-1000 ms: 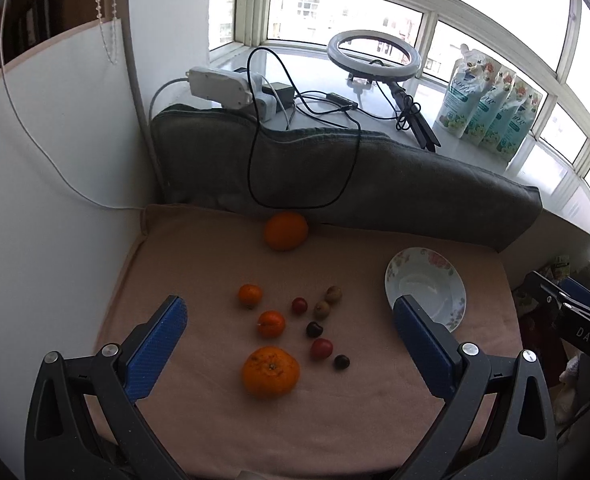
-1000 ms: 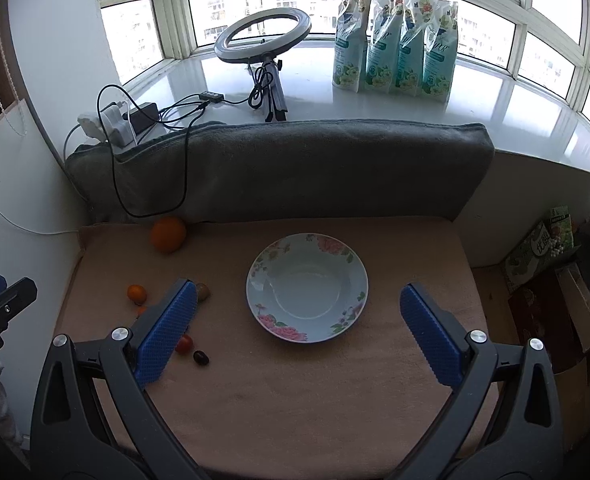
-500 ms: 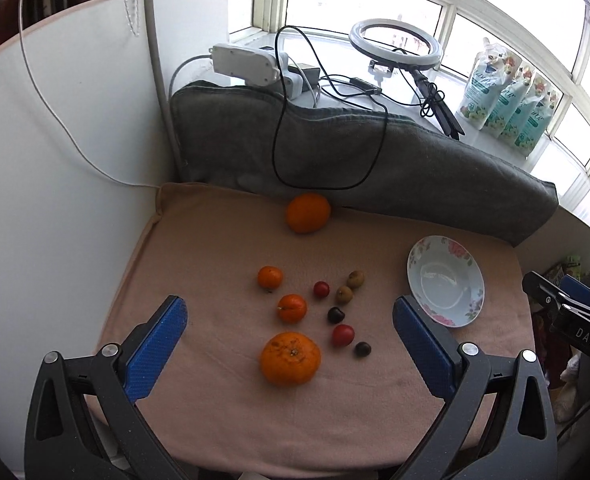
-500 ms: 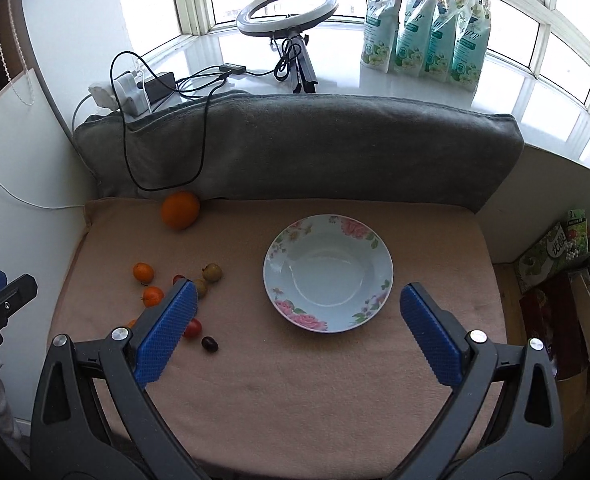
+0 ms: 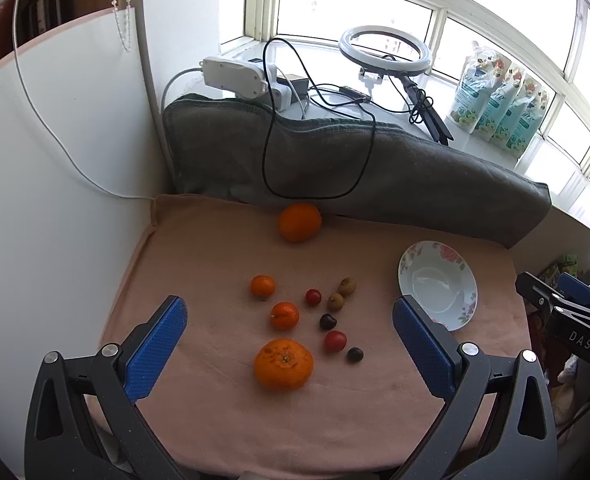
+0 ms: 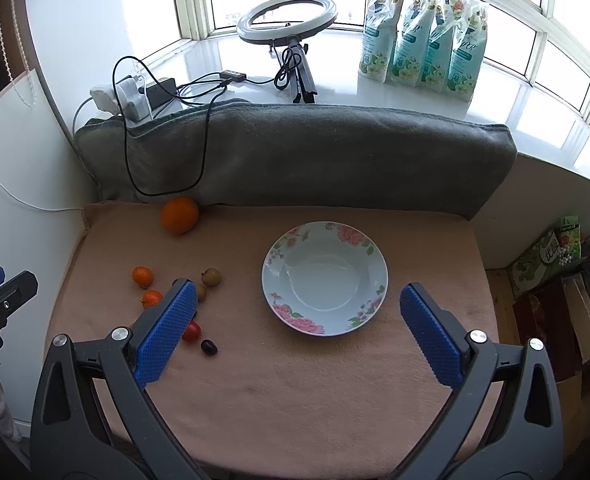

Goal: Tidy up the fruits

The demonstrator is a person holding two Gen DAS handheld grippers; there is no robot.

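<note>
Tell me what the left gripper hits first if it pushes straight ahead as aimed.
Likely the large mandarin: it sits centred between the open left gripper fingers, nearest of the loose fruit on the pink blanket. Depth is unclear; aimed higher, the small mandarin behind it.

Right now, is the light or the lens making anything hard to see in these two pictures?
Left wrist view: the windows are blown out white; straight frames curve. Right wrist view: glare on the sill; the plate and fruits stay sharp.
</note>
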